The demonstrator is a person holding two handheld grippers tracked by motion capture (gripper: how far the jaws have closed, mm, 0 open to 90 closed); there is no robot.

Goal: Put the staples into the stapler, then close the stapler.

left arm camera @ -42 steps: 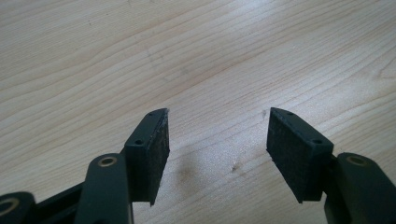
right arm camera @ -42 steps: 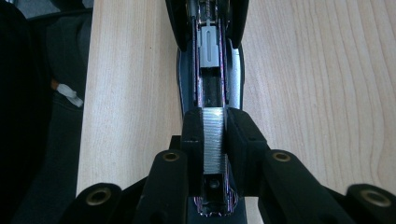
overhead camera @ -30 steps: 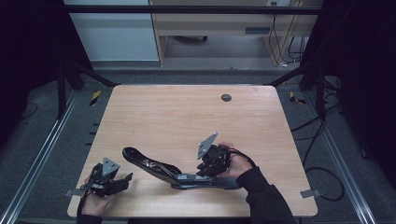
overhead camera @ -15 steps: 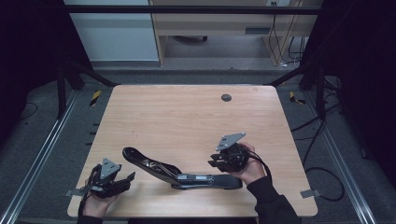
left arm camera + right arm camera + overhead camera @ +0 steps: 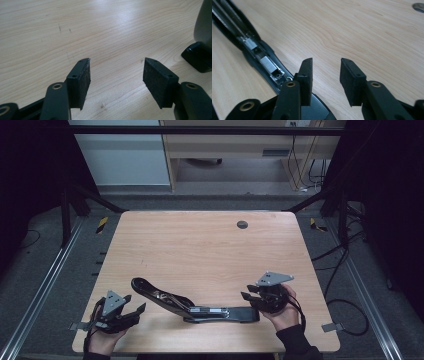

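- Stapler (image 5: 192,306): long, black, opened out flat on the wooden table (image 5: 200,250) near its front edge; the metal staple channel (image 5: 265,63) lies exposed. No legible writing.
- Right gripper (image 5: 250,298): the jaws have just been opening and stand apart with nothing between the rough black pads (image 5: 352,80). It has shifted right since the earlier frame, off the stapler's middle to its right end.
- Left gripper (image 5: 137,310): jaws wide, empty, left of the stapler, position unchanged.
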